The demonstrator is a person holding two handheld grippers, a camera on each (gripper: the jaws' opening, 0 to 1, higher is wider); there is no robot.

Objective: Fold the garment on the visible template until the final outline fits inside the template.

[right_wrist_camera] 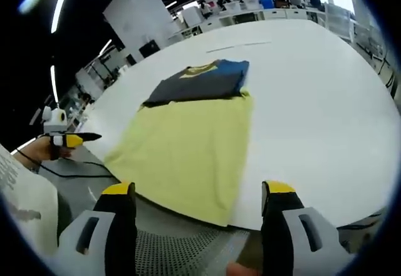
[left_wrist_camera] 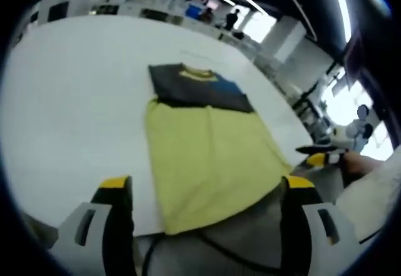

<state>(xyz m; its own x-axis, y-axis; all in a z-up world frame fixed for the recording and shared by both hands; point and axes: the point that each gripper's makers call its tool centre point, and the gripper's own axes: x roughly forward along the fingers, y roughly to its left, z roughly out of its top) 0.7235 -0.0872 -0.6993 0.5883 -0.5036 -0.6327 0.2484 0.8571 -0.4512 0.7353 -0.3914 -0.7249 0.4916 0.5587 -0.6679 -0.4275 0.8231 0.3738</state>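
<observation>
Now the yellow and dark garment [left_wrist_camera: 203,151] lies mid-frame on the white table [left_wrist_camera: 75,101]; left gripper [left_wrist_camera: 207,191] and right gripper [right_wrist_camera: 195,198] both gape empty.

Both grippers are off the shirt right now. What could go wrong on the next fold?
1. The garment's yellow hem hangs over the table edge; a careless tug could drag it off.
2. Both the left gripper and the right gripper are open and hold nothing, so a shallow pinch might slip.
3. No template outline is discernible, so fit is hard to judge.
</observation>
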